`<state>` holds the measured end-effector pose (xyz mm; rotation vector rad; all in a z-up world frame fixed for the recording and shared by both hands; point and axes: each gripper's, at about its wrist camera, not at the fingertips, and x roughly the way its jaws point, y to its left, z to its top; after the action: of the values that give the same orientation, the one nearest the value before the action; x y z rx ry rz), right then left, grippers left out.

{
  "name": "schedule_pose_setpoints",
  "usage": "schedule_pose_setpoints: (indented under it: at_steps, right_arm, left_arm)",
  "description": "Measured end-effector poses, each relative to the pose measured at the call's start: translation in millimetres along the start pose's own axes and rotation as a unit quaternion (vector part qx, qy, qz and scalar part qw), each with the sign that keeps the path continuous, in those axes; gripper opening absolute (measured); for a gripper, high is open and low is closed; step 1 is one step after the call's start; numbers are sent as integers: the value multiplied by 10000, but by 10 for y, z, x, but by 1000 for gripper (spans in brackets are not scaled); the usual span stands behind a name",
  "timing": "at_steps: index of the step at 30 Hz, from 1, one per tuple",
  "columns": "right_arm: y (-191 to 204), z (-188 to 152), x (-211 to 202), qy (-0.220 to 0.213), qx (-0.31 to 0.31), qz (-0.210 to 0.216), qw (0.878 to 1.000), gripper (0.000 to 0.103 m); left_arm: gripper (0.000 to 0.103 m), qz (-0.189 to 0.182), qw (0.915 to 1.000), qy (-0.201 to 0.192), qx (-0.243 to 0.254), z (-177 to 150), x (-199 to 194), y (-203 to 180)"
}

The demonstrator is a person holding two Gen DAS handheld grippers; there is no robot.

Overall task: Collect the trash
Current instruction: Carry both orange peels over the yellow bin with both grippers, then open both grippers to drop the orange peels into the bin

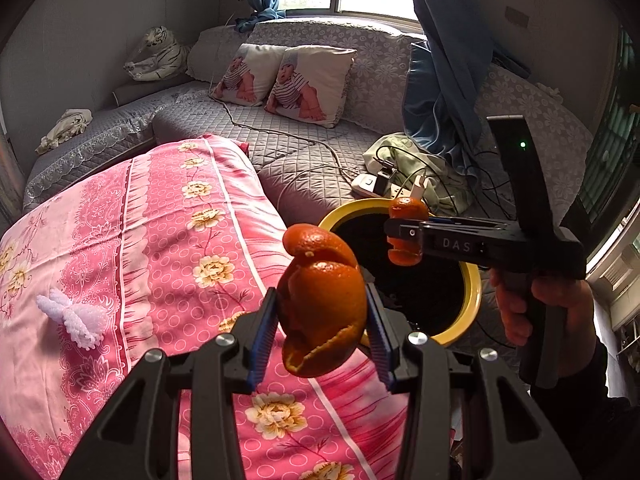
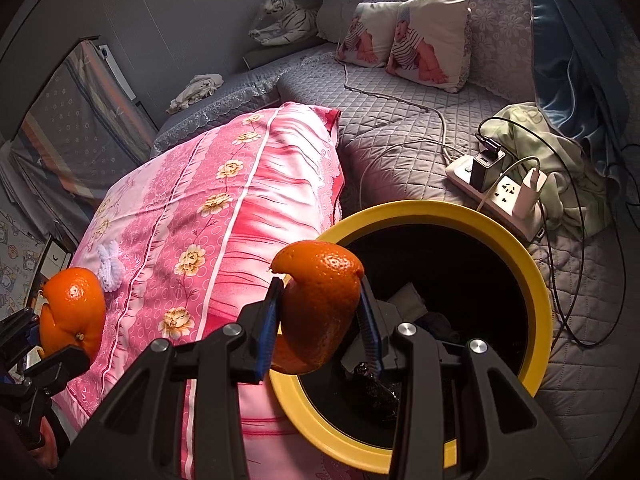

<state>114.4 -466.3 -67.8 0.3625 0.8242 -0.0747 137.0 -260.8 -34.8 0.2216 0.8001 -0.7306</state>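
Note:
My left gripper (image 1: 320,334) is shut on a large piece of orange peel (image 1: 322,304), held above the pink quilt beside the bin. My right gripper (image 2: 320,328) is shut on a second orange peel (image 2: 318,304), held over the near left rim of the yellow-rimmed black bin (image 2: 536,276). In the left wrist view the right gripper (image 1: 402,238) with its peel (image 1: 406,208) is over the bin (image 1: 472,308). The left gripper's peel also shows at the left edge of the right wrist view (image 2: 74,312). Dark trash lies inside the bin.
A pink floral quilt (image 1: 160,248) lies left of the bin with a small white crocheted thing (image 1: 78,318) on it. A power strip with chargers and cables (image 2: 496,188) lies behind the bin on the grey bedspread. Pillows (image 1: 288,82) and a plush tiger (image 1: 158,54) lie further back.

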Motion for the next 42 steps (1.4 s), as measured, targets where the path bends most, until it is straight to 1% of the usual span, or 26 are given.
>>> schedule_pose_setpoints:
  at_steps: [9,18,27,38,41,42]
  right_arm:
    - [-274,50,-50,-111,227,-213,9995,34]
    - [-514,28,-37,-99,461,-349,9983,34]
    - [-715,30,7,-84,617,-711,9955,34]
    - [-915,25,229,167,872,-877,9922,35]
    - [-928,28,271,206,908,-892,9916,37]
    - [-937,27,283,216,933,-920,9911,38]
  left_arm:
    - [40,-103,9999,88,31,92,250,-144]
    - [40,-257,9994,178,176,152,506,-354]
    - [40,-401,9985,265,256,193,787,-511]
    - [40,-452,9971,582,205,173,1147,-560]
    - [40,-474,9966,653,166,175,1180,-540]
    - [42,-464,9967,645,162,172,1179,-534]
